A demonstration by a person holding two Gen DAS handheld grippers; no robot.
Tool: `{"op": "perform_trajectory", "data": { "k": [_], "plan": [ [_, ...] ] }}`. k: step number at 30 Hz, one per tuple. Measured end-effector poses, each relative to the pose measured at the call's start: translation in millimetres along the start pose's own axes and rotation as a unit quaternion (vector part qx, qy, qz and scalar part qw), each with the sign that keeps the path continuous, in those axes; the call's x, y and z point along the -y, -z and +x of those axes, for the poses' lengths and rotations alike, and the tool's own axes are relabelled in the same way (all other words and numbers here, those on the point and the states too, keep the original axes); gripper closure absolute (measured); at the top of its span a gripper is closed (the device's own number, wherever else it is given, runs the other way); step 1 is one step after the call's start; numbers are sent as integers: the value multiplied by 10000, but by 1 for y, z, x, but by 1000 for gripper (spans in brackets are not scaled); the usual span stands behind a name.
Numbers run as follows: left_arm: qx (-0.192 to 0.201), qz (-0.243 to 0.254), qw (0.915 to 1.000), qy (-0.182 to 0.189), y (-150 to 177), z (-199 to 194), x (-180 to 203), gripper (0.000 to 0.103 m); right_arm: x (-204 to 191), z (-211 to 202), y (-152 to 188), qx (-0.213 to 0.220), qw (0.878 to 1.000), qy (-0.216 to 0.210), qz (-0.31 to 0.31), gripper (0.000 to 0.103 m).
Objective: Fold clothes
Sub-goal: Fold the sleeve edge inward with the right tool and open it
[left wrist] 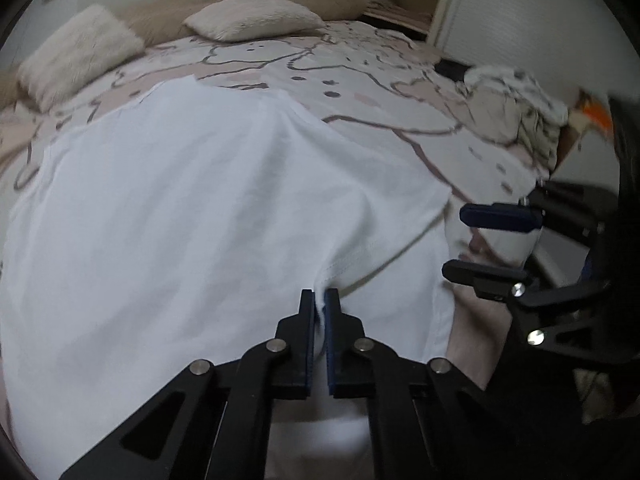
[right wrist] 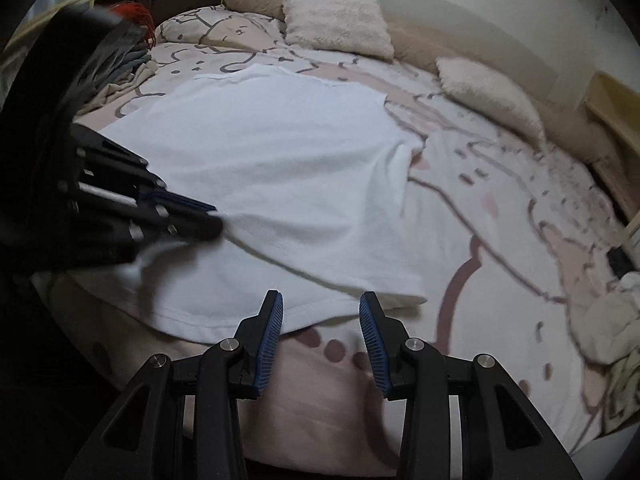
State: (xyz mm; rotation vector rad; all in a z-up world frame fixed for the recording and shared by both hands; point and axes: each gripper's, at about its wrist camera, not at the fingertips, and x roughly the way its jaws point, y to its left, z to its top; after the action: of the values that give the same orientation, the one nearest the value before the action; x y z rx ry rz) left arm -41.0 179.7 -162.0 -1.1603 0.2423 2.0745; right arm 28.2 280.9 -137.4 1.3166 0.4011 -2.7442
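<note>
We are working over a bed [right wrist: 500,208] with a pink patterned cover, two fluffy pillows [right wrist: 338,22] along the far wall and a heap of other laundry [left wrist: 516,108] at one side. The white T-shirt [right wrist: 280,168] lies spread on the cover, its hem towards us. Our left tool [left wrist: 319,308] has its jaws pinched on a gathered bit of the hem, lifting a ridge of cloth, probably to carry that edge over into a fold. Our right tool [right wrist: 321,320] hangs with jaws apart and empty just above the hem's other corner, well placed, we judge, to take hold there so both corners travel together.
</note>
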Motion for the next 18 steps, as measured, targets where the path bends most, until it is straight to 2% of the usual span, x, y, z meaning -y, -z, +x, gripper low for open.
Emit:
{"op": "perform_trajectory", "data": {
  "k": [5,10,12,15,18],
  "plan": [
    [174,-368,9988,259,-3,-17,-9,98,-8,6,1,16,9967,676,-440,63],
    [292,-662,9969,298,-3,-32,-23,98,0,21,3,-165,9949,937,-336,63],
    [196,-669,9969,363,0,-32,-25,98,5,23,3,-167,9954,910,-240,63],
    [0,-396,9985,383,6,-25,-13,98,12,23,3,-189,9965,806,-87,63],
    [-140,-89,9991,402,13,-16,1,98,24,17,3,-190,9984,444,302,63]
  ]
}}
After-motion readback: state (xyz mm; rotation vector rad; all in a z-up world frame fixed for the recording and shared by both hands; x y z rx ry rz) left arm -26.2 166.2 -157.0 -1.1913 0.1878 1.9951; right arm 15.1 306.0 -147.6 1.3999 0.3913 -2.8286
